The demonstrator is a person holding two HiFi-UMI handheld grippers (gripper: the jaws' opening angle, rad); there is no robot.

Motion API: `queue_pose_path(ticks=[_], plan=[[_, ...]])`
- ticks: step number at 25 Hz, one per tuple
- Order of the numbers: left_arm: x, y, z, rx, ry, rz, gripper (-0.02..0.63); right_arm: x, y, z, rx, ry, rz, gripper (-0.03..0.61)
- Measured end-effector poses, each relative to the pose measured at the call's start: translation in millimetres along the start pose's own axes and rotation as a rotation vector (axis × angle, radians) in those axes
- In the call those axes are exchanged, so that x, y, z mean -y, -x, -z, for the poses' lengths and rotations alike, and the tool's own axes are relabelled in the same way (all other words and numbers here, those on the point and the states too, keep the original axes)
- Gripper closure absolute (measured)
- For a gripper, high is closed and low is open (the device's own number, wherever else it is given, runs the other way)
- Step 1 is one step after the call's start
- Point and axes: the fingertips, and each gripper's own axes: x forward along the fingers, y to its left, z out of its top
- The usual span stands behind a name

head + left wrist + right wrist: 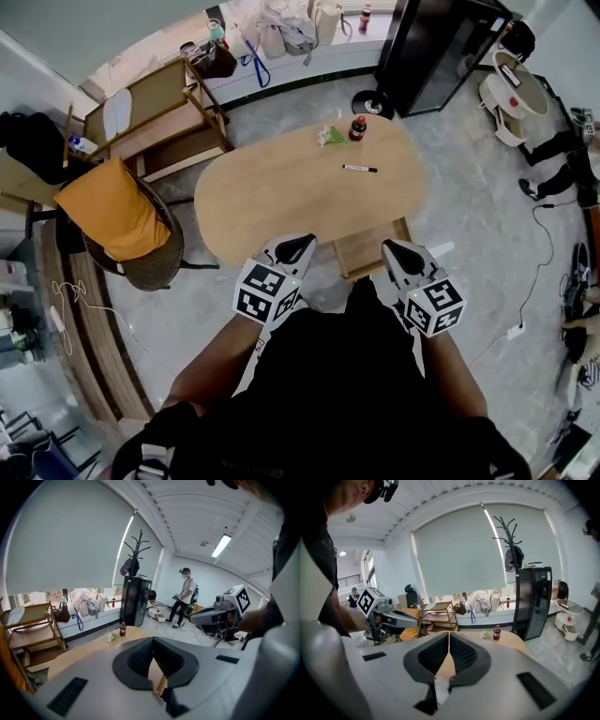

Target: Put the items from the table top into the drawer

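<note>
On the oval wooden table (281, 202), near its far edge, stand a small dark bottle with a red cap (357, 128) and a green and white packet (331, 136). A black marker (360, 169) lies nearer to me. An open wooden drawer (370, 246) juts out below the table's near edge. My left gripper (296, 248) hovers at that near edge, left of the drawer, shut and holding nothing (153, 641). My right gripper (398, 253) is over the drawer's right side, also shut and holding nothing (449, 634). Both gripper views show the bottle (123, 629) (497, 632) far ahead.
A wicker chair with an orange cushion (117, 211) stands left of the table, a wooden shelf cart (159, 117) behind it. A black cabinet (441, 52) is at the back right. Cables and a power strip (516, 330) lie on the floor to the right. A person (186, 597) stands across the room.
</note>
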Motion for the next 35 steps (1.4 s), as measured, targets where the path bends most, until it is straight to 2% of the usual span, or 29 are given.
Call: queue_pose_path(ticks=[4, 9, 14, 18, 24, 29, 32, 35], plan=[[-15, -52, -5, -0.033, 0.076, -0.067, 0.612, 59, -43, 18, -0.122, 0.111, -0.077, 0.574], [-24, -122, 17, -0.136, 0.103, -0.149, 0.612, 119, -99, 83, -0.300, 0.165, -0.196, 0.574], [-37, -167, 39, -0.203, 0.167, -0.215, 0.612, 164, -154, 121, -0.340, 0.188, -0.264, 0.574], [-46, -185, 56, -0.241, 0.233, -0.268, 0.612, 205, -200, 160, -0.412, 0.219, -0.282, 0.574], [-54, -203, 79, -0.296, 0.279, -0.331, 0.612, 261, -282, 220, -0.558, 0.322, -0.306, 0.574], [-59, -214, 99, -0.291, 0.371, -0.372, 0.612, 303, -345, 239, -0.638, 0.464, -0.278, 0.569], [-63, -216, 107, -0.288, 0.414, -0.389, 0.612, 317, -378, 251, -0.689, 0.520, -0.263, 0.494], [-69, -214, 114, -0.273, 0.448, -0.407, 0.612, 322, -402, 265, -0.731, 0.580, -0.255, 0.492]])
